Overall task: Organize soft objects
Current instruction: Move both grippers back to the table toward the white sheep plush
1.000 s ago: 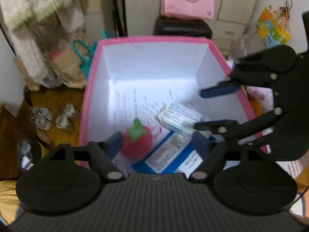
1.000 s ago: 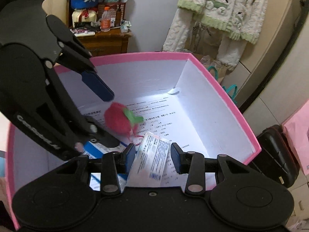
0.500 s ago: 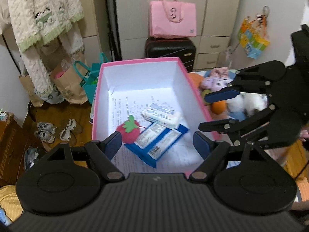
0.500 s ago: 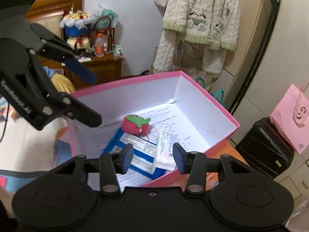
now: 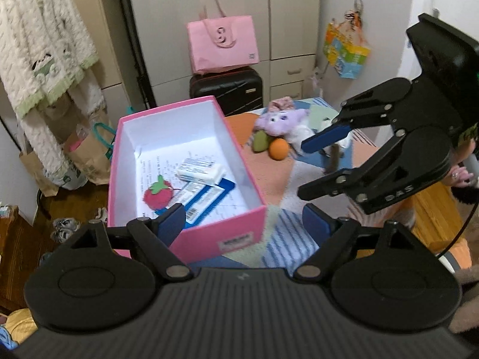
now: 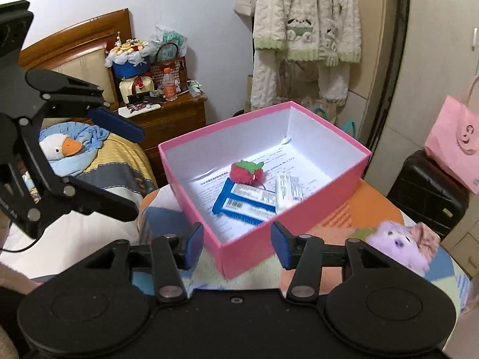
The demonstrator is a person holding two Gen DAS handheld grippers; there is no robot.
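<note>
Left gripper (image 5: 244, 220): jaws spread wide, nothing between them. It hangs above the near short wall of the pink box (image 5: 209, 236), with patchwork cloth (image 5: 287, 245) visible through the gap on the right.

Right gripper (image 6: 236, 245): jaws likewise wide apart and empty, positioned over the box's near corner. In the left wrist view it (image 5: 317, 167) sits to the right of the box, clear of the rim, above open cloth.

Box interior: walls white, rim unobstructed on all four sides. On the printed paper lining the floor lie a red plush strawberry (image 5: 157, 195) at the left, a blue-and-white packet (image 5: 203, 199) touching it, and a white packet (image 5: 200, 172) overlapping the blue packet's far end. The far half of the floor is bare paper.

Right of the box, on the cloth: a green plush fruit (image 5: 260, 141) and an orange plush fruit (image 5: 278, 149) touching each other, a purple plush toy (image 5: 281, 119) just behind them. A strip of cloth separates them from the box wall.

Far: a black suitcase (image 5: 227, 89) carrying a pink bag (image 5: 223, 45), against cabinets.
</note>
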